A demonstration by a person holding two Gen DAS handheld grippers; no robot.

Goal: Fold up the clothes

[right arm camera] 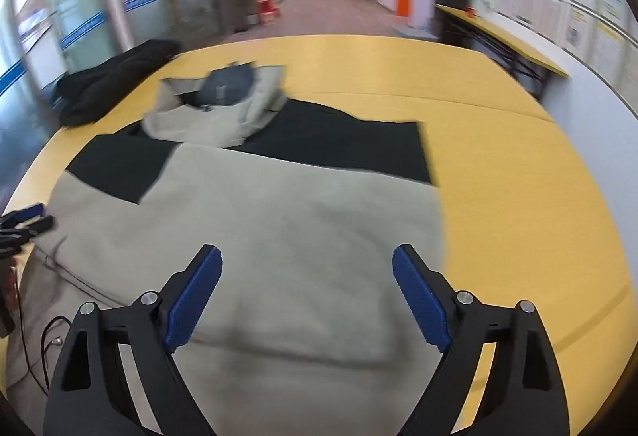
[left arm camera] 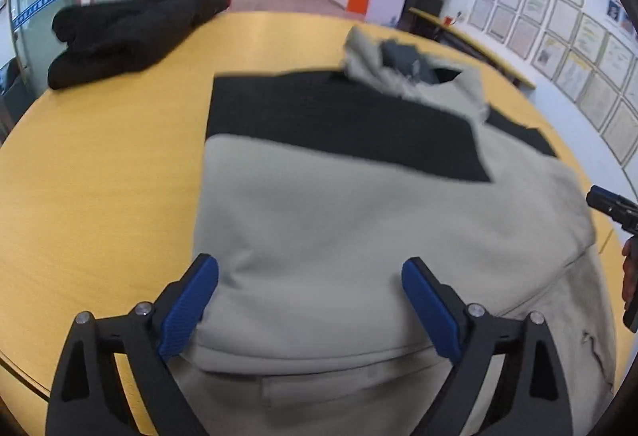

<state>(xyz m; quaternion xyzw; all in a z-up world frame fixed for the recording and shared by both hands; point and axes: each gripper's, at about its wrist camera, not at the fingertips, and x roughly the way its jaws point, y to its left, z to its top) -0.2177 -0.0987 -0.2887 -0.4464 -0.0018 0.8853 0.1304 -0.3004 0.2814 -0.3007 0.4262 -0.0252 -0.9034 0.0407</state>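
A grey and black hooded sweatshirt [left arm camera: 359, 220] lay across the middle of a yellow table [left arm camera: 99, 176], its hood [left arm camera: 402, 65] bunched at the far end and its black panel showing beyond a grey layer that was doubled over it with a rounded fold nearest the cameras. The left gripper [left arm camera: 310, 310] hung above the near left part of the garment with its blue-padded fingers [left arm camera: 190, 306] spread wide and nothing between them; the right gripper [right arm camera: 307, 300] hung above the near right part, likewise splayed and empty, the garment's straight right edge just beyond its outer finger. A sleeve or side flap trailed off the near corner between the two tools, beside a thin dark cable [right arm camera: 44, 340] in the right view. A heap of dark clothing [left arm camera: 127, 33] sat well apart at the far left of the table. The sweatshirt appeared partly folded, with both tools free of it, which would fit either a release after laying the grey layer over or an approach to take the near fold for another turn; the pictures did not settle which. Any further fold would call for both tools to pinch the doubled edge evenly, lest the layers slip and the trailing flap drag askew
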